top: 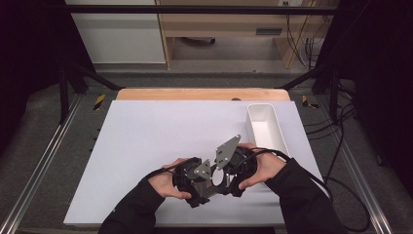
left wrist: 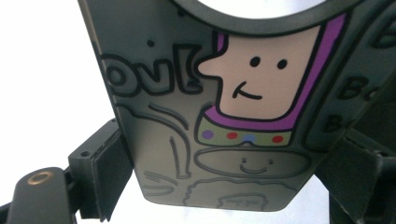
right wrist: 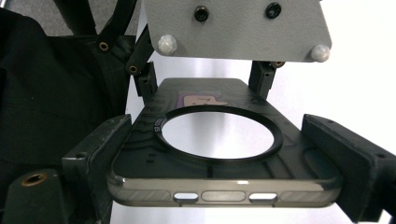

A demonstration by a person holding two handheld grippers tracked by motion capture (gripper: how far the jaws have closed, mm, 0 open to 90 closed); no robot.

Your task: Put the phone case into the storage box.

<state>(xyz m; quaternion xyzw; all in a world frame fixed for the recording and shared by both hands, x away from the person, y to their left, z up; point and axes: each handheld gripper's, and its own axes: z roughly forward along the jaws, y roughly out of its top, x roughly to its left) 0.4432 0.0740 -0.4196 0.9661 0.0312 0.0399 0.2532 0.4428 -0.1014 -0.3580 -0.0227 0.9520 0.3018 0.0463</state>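
Both grippers meet over the desk's (top: 146, 131) near middle; the left gripper (top: 192, 180) and right gripper (top: 234, 168) each pinch the phone case (right wrist: 219, 140) between their fingers (right wrist: 100, 154); a white bin (top: 265, 127) sits right.

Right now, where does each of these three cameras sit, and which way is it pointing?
High view: fixed above the person's side, looking forward and down on the table; forearms, left gripper, right gripper, white bin.
Left gripper view: rides the left gripper, close on the phone case and its cartoon print.
Right gripper view: rides the right gripper, along its jaws beside the case's ring.
Both gripper views share the case.
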